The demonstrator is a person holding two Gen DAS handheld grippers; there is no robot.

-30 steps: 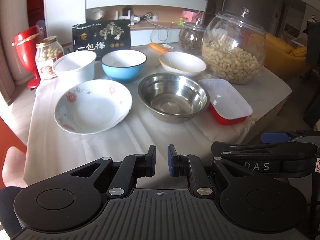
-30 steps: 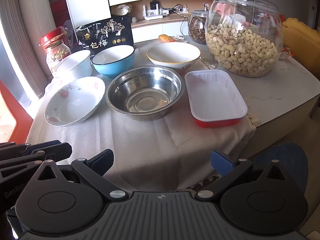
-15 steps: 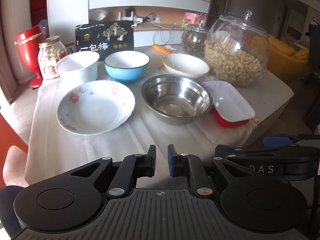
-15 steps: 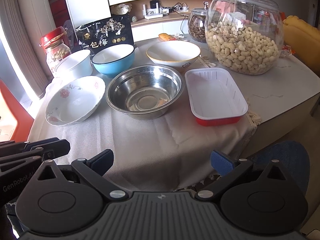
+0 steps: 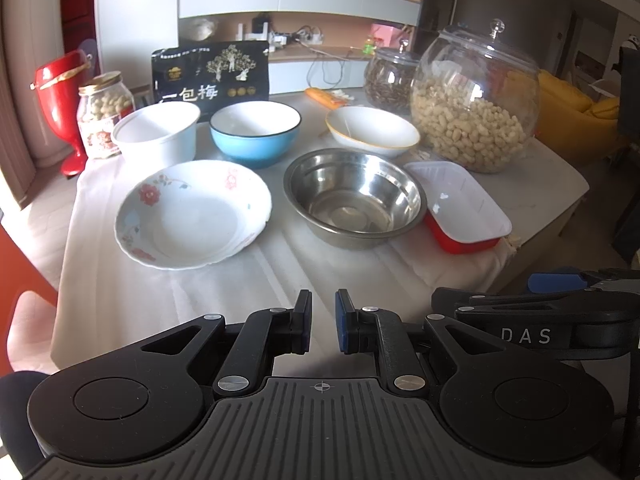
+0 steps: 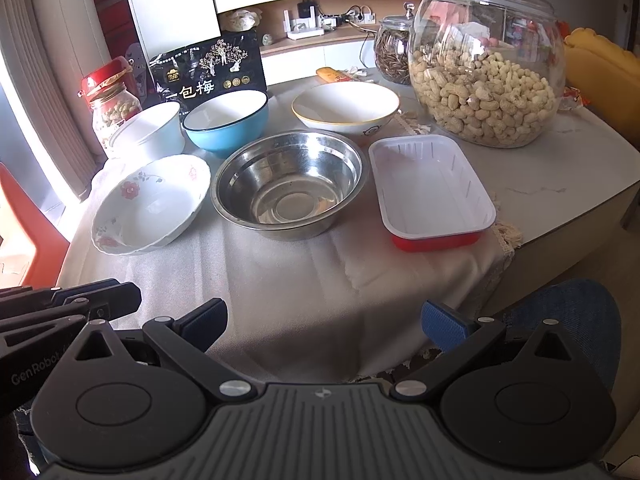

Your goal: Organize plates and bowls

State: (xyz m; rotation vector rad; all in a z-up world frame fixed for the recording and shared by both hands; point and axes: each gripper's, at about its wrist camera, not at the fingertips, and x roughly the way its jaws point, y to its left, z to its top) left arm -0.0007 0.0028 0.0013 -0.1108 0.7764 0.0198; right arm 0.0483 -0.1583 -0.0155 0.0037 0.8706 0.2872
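Your left gripper (image 5: 323, 320) hangs over the near edge of the cloth-covered table (image 5: 200, 292), fingers drawn together with only a slit between the pads, nothing in them. Your right gripper (image 6: 324, 322) sits just beside it at the same edge, fingers wide apart, empty.

Next row out, left to right: floral plate (image 5: 192, 216), steel bowl (image 5: 354, 196), red tray with white inside (image 5: 464, 208). Steel bowl and tray nearly touch; the plate is close beside the bowl.

Behind them: white tub (image 5: 158, 132), blue bowl (image 5: 256, 132), yellow-rimmed white bowl (image 5: 372, 130). Tub and blue bowl just beside each other; the yellow-rimmed one sits apart to the right.

Farthest back: small peanut jar (image 5: 104, 114), black snack bag (image 5: 210, 76), dark seed jar (image 5: 390, 78), big glass peanut jar (image 5: 476, 100).
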